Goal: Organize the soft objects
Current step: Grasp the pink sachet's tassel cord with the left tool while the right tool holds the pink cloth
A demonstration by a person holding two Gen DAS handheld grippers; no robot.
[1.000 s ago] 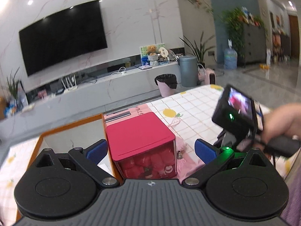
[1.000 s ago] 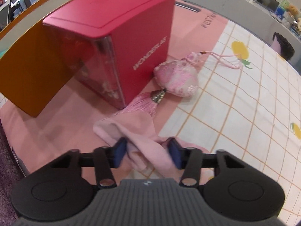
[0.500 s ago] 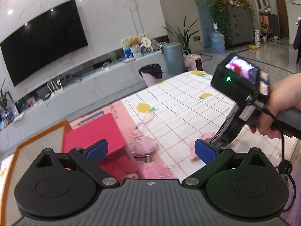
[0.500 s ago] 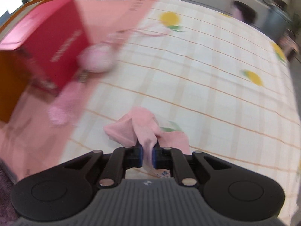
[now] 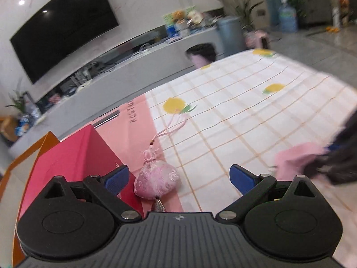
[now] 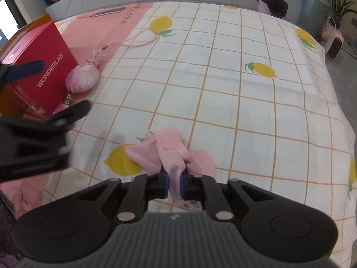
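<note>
Sachet, pink brocade drawstring pouch, lies just ahead between wide-open empty left gripper pads, cord pointing away; right gripper pinches crumpled pink cloth.

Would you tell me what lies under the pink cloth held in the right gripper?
The pink cloth lies over a printed lemon on the checked tablecloth; anything else beneath is hidden.

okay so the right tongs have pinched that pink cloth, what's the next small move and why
Probably lift the pink cloth clear of the tablecloth. The right tongs have just closed on one fold, while the rest lies bunched on the surface. The left tongs stand open and empty by the pink pouch, free to help.
</note>
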